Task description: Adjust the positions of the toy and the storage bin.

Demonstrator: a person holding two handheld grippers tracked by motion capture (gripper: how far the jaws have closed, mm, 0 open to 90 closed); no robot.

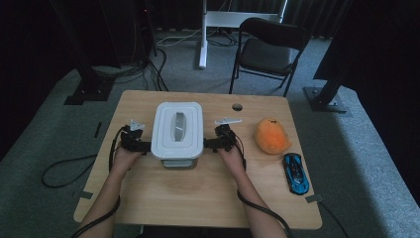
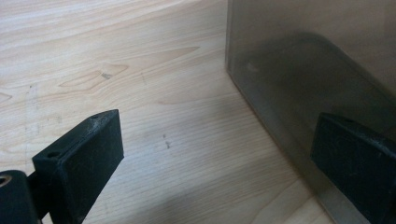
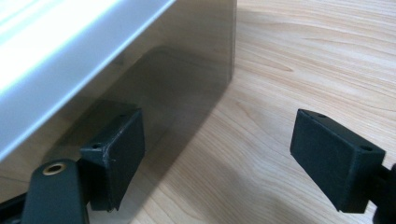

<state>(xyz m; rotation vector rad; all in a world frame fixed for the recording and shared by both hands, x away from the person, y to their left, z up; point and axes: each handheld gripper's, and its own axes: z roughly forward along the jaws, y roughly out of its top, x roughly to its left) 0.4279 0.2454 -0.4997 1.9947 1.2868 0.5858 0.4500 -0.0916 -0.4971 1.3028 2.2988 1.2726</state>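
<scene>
- High view: a white-lidded rectangular plastic box with smoky translucent walls (image 1: 177,130) sits at the middle of the pale wooden table (image 1: 198,191). The left gripper (image 1: 141,146) presses at the box's left side and the right gripper (image 1: 209,144) at its right side; neither has hold of anything. An orange plush toy (image 1: 271,135) lies well to the right of the box and a blue toy car (image 1: 295,172) lies further right and nearer the person.
- Left gripper view: the jaws stand wide apart, empty; one black jaw lies against the box's smoky wall (image 2: 308,70), the other over bare wood. Judged risk: a lift by side pressure alone could let that smooth wall slide off the jaw.
- Right gripper view: the jaws gape wide, nothing between them; one rests beside the box wall (image 3: 187,70), under the white lid's rim (image 3: 70,42). Judged risk: uneven pushing could twist or tip the box, or lift only the lid.
</scene>
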